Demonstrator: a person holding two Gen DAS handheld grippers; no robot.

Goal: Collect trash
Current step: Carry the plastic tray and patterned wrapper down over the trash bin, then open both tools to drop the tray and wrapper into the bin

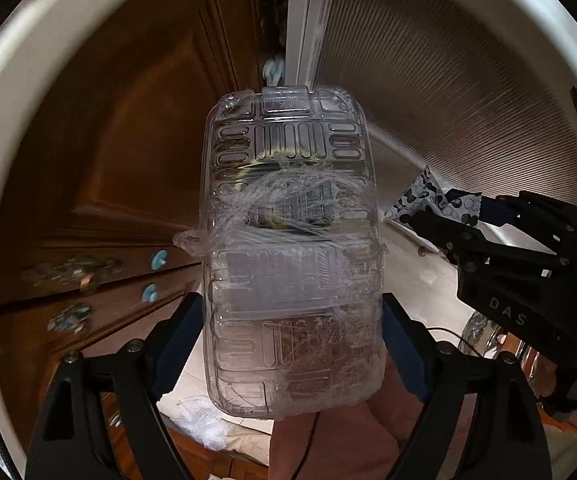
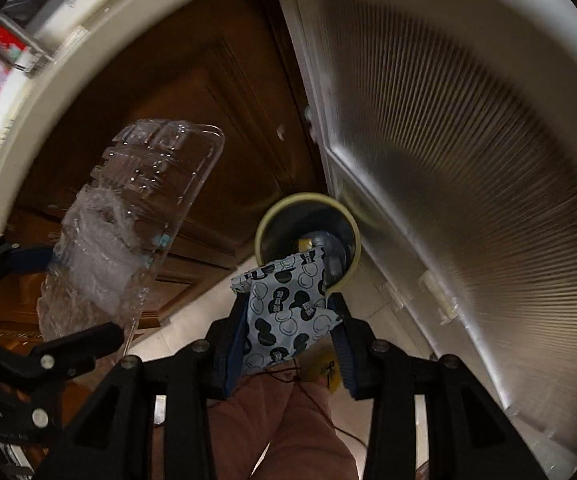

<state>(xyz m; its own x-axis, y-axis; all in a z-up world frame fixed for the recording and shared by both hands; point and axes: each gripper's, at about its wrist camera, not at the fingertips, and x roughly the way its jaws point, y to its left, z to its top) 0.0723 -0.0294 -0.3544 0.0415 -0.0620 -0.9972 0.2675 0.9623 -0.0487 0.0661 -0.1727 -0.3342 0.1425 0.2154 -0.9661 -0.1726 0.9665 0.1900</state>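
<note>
Dark wooden cabinet doors (image 2: 176, 92) fill the background, with a pale ribbed panel (image 2: 468, 168) rising beside them and light floor below. Against that floor stands a small round bin (image 2: 266, 236) with a yellowish rim, the landmark for everything else.

Directly above the bin's near rim, the right gripper (image 2: 288, 316) pinches a patterned wrapper (image 2: 284, 312), pale blue with dark round shapes; it looks thin, soft and nearly weightless, so a pinch across its middle suits it. Well to the side of the bin, over by the cabinets, the left gripper (image 1: 292, 320) has its jaws spread wide against the sides of a clear plastic clamshell container (image 1: 292, 248) with crumpled film (image 1: 248, 212) clinging to it. That container is probably light, springy and slick, likely to buckle or slip under hard pressure; gripping the ribbed side walls seems best.

The bin's mouth looks narrow for the container, and the person's reddish-brown trouser legs (image 2: 288, 432) stand just beneath both grippers.
</note>
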